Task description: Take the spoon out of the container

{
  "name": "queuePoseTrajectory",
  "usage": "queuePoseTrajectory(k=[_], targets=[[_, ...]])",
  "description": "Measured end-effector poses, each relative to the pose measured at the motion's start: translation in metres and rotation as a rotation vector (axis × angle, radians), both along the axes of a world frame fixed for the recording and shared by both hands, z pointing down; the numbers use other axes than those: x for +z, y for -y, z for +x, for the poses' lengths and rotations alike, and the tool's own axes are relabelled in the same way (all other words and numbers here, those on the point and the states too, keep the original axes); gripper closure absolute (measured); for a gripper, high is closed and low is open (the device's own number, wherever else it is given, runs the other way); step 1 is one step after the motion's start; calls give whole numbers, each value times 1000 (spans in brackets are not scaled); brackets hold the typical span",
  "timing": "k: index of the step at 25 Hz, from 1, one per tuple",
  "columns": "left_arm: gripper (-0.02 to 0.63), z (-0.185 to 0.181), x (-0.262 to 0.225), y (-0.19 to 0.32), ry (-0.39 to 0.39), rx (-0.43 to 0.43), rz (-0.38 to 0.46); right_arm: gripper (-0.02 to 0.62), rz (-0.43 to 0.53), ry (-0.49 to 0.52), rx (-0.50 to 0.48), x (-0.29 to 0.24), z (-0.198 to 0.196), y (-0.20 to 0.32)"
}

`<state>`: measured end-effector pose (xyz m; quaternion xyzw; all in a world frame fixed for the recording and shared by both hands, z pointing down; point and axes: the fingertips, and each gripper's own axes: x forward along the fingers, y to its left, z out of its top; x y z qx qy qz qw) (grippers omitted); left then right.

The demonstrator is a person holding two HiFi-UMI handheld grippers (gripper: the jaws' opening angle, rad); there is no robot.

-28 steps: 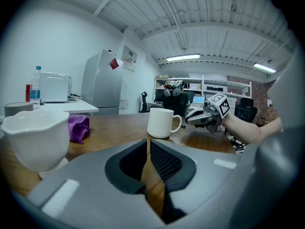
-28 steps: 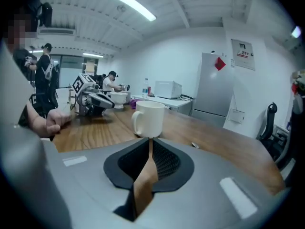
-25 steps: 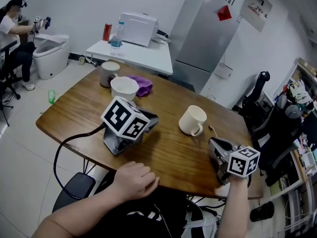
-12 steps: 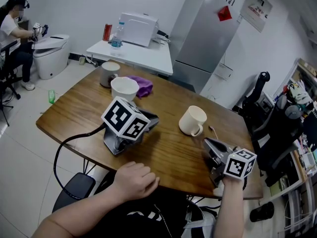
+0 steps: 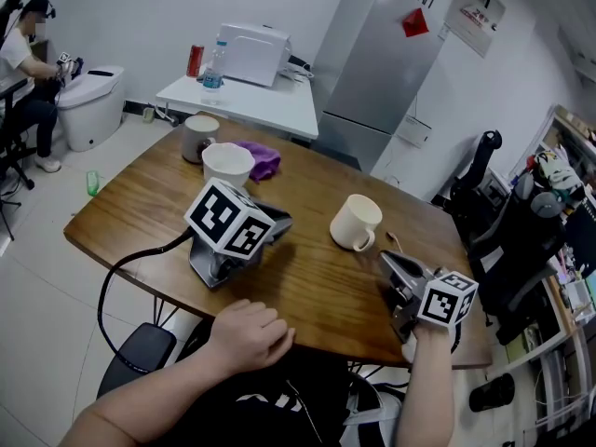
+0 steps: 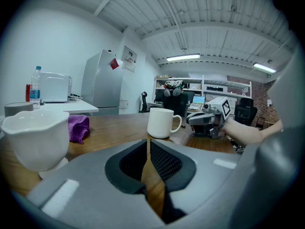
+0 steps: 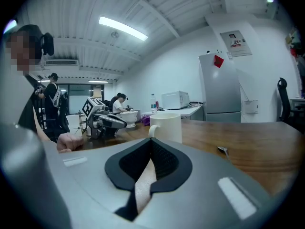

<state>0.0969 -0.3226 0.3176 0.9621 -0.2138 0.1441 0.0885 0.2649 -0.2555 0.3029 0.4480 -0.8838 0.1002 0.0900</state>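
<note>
Right gripper [image 7: 151,141]: fingers together, nothing between them. Spoon [image 7: 223,150] lies on the desk [image 7: 267,151] ahead of them, to their right. Mug [image 7: 167,127] stands straight ahead. Left gripper [image 6: 147,141]: fingers together, empty, mug beyond them.

I see a purple cloth [image 5: 259,159] near a grey cup [image 5: 198,138] on the wooden table [image 5: 140,214], with a silver fridge [image 5: 377,73] and a red can [image 5: 195,60] behind.
</note>
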Motion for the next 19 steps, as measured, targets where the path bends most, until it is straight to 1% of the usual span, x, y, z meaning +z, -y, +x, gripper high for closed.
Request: queuePoseTrajectory(k=[9,19], targets=[[584,0,0,-1,-1,1,0,594,48,14,0,-6,0,-5],[584,0,1,-1,-1,-1,-1,594,59,17,-6,-7,1,-7]])
